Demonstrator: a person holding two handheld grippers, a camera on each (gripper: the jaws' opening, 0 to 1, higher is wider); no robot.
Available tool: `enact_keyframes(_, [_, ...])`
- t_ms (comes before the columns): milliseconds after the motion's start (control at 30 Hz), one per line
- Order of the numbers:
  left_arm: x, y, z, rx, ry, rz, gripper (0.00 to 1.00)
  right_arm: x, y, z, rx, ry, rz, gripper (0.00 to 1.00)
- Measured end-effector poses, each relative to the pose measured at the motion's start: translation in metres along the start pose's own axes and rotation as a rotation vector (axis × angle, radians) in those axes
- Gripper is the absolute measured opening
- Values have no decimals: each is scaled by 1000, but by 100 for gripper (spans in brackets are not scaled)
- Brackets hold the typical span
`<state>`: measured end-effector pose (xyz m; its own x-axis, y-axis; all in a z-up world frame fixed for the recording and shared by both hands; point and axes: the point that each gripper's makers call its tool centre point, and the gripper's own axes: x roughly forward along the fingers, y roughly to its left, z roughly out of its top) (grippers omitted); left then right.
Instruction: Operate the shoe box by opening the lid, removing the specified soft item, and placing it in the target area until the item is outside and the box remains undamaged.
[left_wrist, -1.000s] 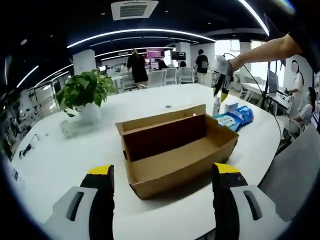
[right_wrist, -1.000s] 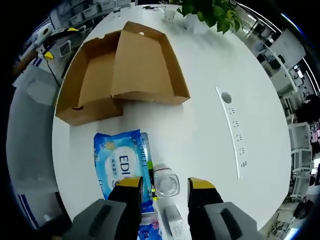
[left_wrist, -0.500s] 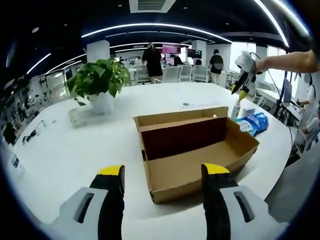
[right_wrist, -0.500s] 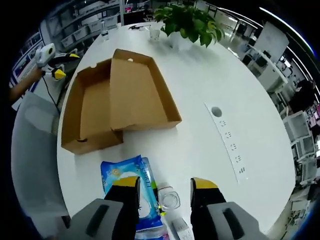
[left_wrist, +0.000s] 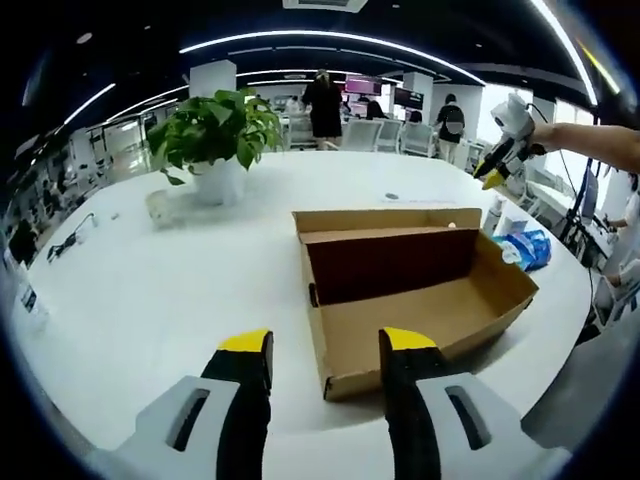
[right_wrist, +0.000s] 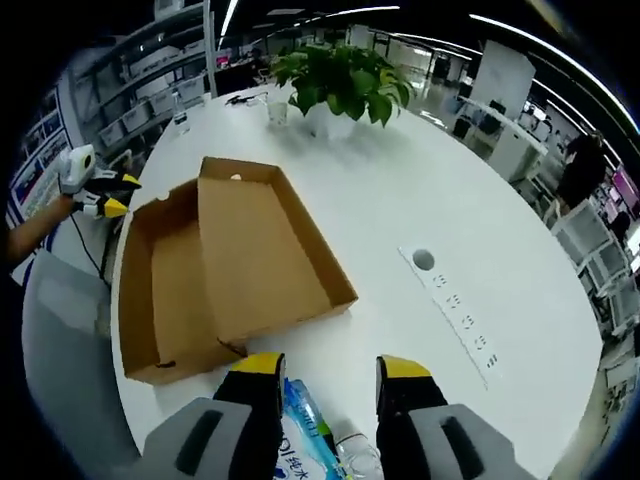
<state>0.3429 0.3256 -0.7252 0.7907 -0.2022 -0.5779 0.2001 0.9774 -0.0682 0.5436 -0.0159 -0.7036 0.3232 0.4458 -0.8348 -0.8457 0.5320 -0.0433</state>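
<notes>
The brown cardboard shoe box (left_wrist: 420, 320) lies open on the white table, its lid (left_wrist: 385, 225) folded back, and I see nothing inside. My left gripper (left_wrist: 325, 345) hovers open just short of the box's near corner. A blue pack of wipes (left_wrist: 527, 250) rests on the table beyond the box's right end. In the right gripper view the box (right_wrist: 175, 290) and its lid (right_wrist: 270, 260) lie ahead. My right gripper (right_wrist: 332, 368) is open above the blue pack (right_wrist: 300, 430), holding nothing. The right gripper (left_wrist: 505, 140) also hangs in the air at the left view's upper right.
A potted plant (left_wrist: 215, 135) stands at the table's far side, also in the right gripper view (right_wrist: 340, 80). A clear bottle (left_wrist: 495, 212) stands by the wipes. Sockets (right_wrist: 460, 310) are set in the table. A grey chair (right_wrist: 70, 370) stands beside it. People stand far off.
My left gripper's jaws have narrowed their gap and its view has come closer to the box. The right gripper has tilted up from the pack, which now sits at the bottom edge.
</notes>
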Motion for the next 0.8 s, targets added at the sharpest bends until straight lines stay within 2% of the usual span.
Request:
enact_keyframes(33, [0, 0, -1, -5, 4, 1, 42, 2, -1, 2, -1, -6, -13, 31])
enact_keyframes(200, [1, 1, -7, -32, 18, 8, 37, 13, -1, 9, 127, -47, -48, 26])
enact_keyframes(267, [1, 2, -9, -42, 22, 9, 35, 17, 2, 10, 161, -59, -46, 25])
enact_keyframes(367, [2, 3, -11, -63, 18, 9, 33, 26, 12, 13, 293, -87, -15, 24])
enact_keyframes(433, [2, 3, -14, -82, 24, 9, 31, 30, 15, 14, 339, -93, -16, 22])
enact_keyframes(500, [3, 3, -15, -94, 27, 10, 29, 34, 16, 14, 348, -97, -23, 22])
enact_keyframes(600, [4, 2, -17, -104, 35, 8, 25, 41, 19, 11, 410, -83, -16, 21])
enact_keyframes(733, [5, 4, -18, -119, 30, 15, 20, 47, 19, 8, 373, -75, -55, 18])
enact_keyframes(800, [7, 5, -18, -139, 28, 12, 20, 52, 21, 8, 408, -78, -44, 18])
